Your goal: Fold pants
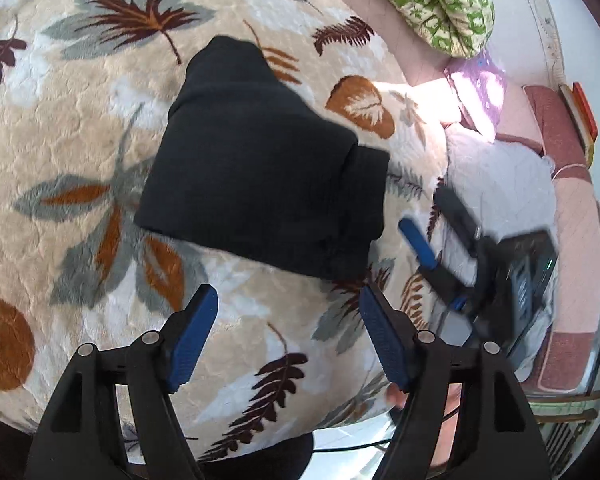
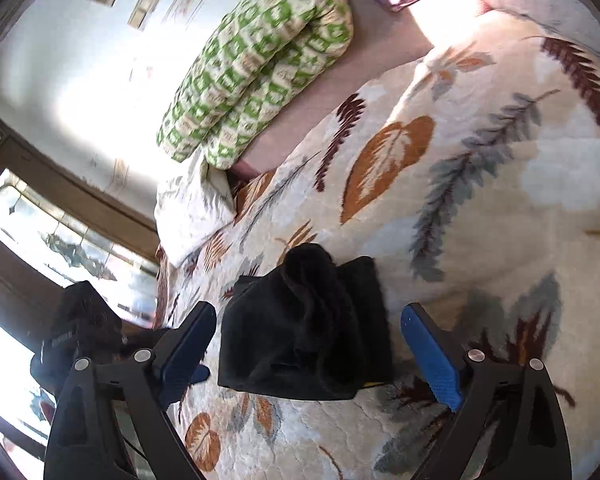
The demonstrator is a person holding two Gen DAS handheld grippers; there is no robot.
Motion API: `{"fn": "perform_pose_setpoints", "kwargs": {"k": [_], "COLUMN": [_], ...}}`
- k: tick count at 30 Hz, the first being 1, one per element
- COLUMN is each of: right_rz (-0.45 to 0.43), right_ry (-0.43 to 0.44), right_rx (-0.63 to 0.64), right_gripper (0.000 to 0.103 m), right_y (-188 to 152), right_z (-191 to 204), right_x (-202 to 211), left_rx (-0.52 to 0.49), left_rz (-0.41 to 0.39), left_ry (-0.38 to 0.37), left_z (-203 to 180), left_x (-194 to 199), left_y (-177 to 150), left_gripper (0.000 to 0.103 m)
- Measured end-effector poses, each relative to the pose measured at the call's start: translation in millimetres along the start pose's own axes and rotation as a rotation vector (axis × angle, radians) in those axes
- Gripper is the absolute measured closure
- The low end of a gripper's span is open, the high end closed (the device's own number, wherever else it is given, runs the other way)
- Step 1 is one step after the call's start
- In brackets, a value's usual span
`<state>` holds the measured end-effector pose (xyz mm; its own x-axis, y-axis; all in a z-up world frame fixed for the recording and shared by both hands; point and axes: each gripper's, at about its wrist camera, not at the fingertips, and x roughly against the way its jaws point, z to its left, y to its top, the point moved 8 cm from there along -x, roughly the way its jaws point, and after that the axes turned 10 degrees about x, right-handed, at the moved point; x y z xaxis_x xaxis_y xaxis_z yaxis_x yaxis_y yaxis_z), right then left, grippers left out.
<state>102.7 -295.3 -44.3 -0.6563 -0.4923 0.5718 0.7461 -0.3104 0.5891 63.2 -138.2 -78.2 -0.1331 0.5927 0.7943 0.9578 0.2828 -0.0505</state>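
The black pants point(image 1: 260, 176) lie folded into a compact bundle on the leaf-patterned blanket point(image 1: 80, 128). They also show in the right wrist view point(image 2: 308, 332), with a bunched fold on top. My left gripper point(image 1: 288, 320) is open and empty, just short of the bundle's near edge. My right gripper point(image 2: 306, 348) is open and empty, its blue pads either side of the bundle without touching it. The right gripper also shows in the left wrist view point(image 1: 440, 232), to the right of the pants.
A green-and-white patterned quilt point(image 2: 260, 60) lies rolled at the bed's far side, also seen in the left wrist view point(image 1: 440, 0). A purple pillow point(image 1: 480, 92) and white bedding point(image 1: 500, 184) lie beside the blanket. A window point(image 2: 60, 240) is at the left.
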Motion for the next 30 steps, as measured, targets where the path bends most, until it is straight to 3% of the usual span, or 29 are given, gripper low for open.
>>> {"fn": "perform_pose_setpoints", "kwargs": {"k": [4, 10, 12, 13, 14, 16, 21, 24, 26, 28, 30], "right_rz": [0.122, 0.284, 0.286, 0.295, 0.302, 0.288, 0.268, 0.261, 0.257, 0.255, 0.256], "right_ry": [-0.055, -0.076, -0.057, -0.05, -0.051, -0.041, -0.064, -0.057, -0.052, -0.039, -0.024], "right_rx": [0.072, 0.103, 0.129, 0.128, 0.123, 0.145, 0.209, 0.216, 0.202, 0.186, 0.171], "right_gripper": [0.006, 0.009, 0.027, 0.05, 0.066, 0.074, 0.076, 0.075, 0.074, 0.074, 0.074], "right_y": [21.2, 12.4, 9.2, 7.2, 5.8, 5.6, 5.5, 6.6, 7.7, 7.9, 7.2], "right_z": [-0.2, -9.2, -11.2, -13.9, -17.2, -18.0, -16.8, -17.1, -19.1, -21.4, -24.0], "right_x": [-35.5, -73.7, -76.5, -77.5, -77.8, -73.3, -61.7, -58.7, -57.9, -58.3, -57.3], "left_rx": [-0.012, 0.01, 0.015, 0.024, 0.039, 0.074, 0.156, 0.162, 0.179, 0.173, 0.137], "left_rz": [-0.013, -0.039, -0.068, -0.077, -0.086, -0.097, -0.077, -0.119, -0.087, -0.035, -0.033], "left_ry": [0.026, 0.001, 0.004, 0.0, -0.008, -0.031, -0.094, -0.033, 0.016, 0.031, 0.053], "left_z": [5.3, -3.0, -3.6, -4.3, -5.1, -7.7, -25.0, -27.3, -23.0, -25.0, -29.1], "left_x": [-17.8, -23.2, -19.3, -18.5, -17.0, -16.6, -29.5, -41.7, -54.1, -65.4, -70.6], "left_y": [-12.4, -6.3, -3.0, -1.5, 1.3, 8.5, 22.6, 31.3, 28.1, 20.0, 9.0], "left_gripper": [0.03, 0.03, 0.03, 0.03, 0.03, 0.03, 0.03, 0.03, 0.037, 0.066, 0.067]}}
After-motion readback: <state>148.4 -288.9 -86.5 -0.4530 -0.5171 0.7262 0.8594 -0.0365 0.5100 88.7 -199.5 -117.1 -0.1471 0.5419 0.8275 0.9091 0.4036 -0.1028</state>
